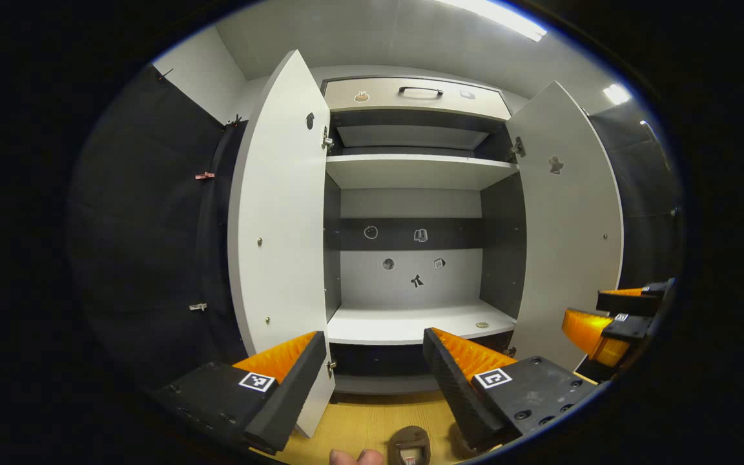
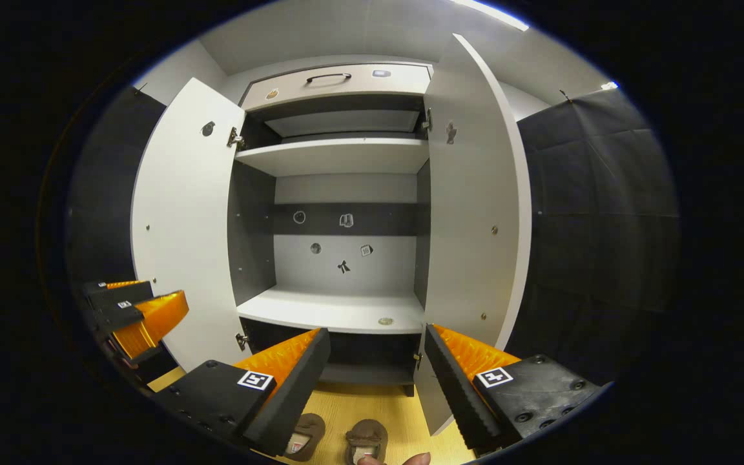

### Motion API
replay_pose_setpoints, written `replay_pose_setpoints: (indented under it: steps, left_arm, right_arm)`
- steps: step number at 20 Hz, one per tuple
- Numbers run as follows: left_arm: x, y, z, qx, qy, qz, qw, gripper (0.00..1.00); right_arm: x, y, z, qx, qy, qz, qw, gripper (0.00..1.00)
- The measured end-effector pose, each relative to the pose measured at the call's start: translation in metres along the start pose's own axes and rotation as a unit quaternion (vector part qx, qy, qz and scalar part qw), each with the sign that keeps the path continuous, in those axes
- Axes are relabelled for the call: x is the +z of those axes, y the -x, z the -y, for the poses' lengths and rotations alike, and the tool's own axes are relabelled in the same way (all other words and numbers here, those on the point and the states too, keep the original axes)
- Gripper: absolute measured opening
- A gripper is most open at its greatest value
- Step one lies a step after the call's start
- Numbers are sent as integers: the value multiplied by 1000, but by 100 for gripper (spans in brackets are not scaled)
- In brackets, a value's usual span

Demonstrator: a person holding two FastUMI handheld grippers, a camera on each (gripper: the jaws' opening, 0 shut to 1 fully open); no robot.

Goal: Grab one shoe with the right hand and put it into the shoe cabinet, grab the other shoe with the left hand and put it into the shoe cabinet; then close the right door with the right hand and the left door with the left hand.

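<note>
Two brown shoes (image 2: 304,436) (image 2: 367,442) lie on the wooden floor (image 2: 385,407) in front of the shoe cabinet, low in the right gripper view. One brown shoe (image 1: 409,445) also sits at the bottom of the left gripper view. The cabinet's left door (image 1: 281,213) and right door (image 1: 566,226) both stand wide open. Its lower shelf (image 1: 411,323) holds no shoe. My left gripper (image 1: 372,381) is open above the floor with nothing between its fingers. My right gripper (image 2: 372,387) is open too and holds nothing, hanging above the two shoes.
A drawer with a dark handle (image 1: 420,90) tops the cabinet, with an upper shelf (image 1: 414,171) below it. A small round object (image 1: 482,325) lies on the lower shelf near its front right. Fingertips (image 1: 356,457) peek in at the bottom edge. Black cloth walls flank the cabinet.
</note>
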State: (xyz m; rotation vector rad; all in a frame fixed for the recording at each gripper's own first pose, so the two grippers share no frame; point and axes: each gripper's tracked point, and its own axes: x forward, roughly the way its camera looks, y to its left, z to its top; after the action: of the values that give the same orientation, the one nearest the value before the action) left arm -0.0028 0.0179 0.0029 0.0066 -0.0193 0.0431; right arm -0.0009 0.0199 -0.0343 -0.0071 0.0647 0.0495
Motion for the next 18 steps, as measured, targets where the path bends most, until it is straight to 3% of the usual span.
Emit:
replay_pose_setpoints:
  steps: [9,14,18]
  left_arm:
    - [-5,-4,-15,11,-4,-1,1000,96]
    - [-15,-10,-18,9,-4,-9,1000,96]
    - [-28,-16,-21,6,-6,-23,1000,96]
  right_arm:
    - [-125,-3,-36,43,-10,-109,993,98]
    - [-212,-5,-41,46,-25,-200,978,99]
    - [-281,1,-39,39,-44,-273,960,99]
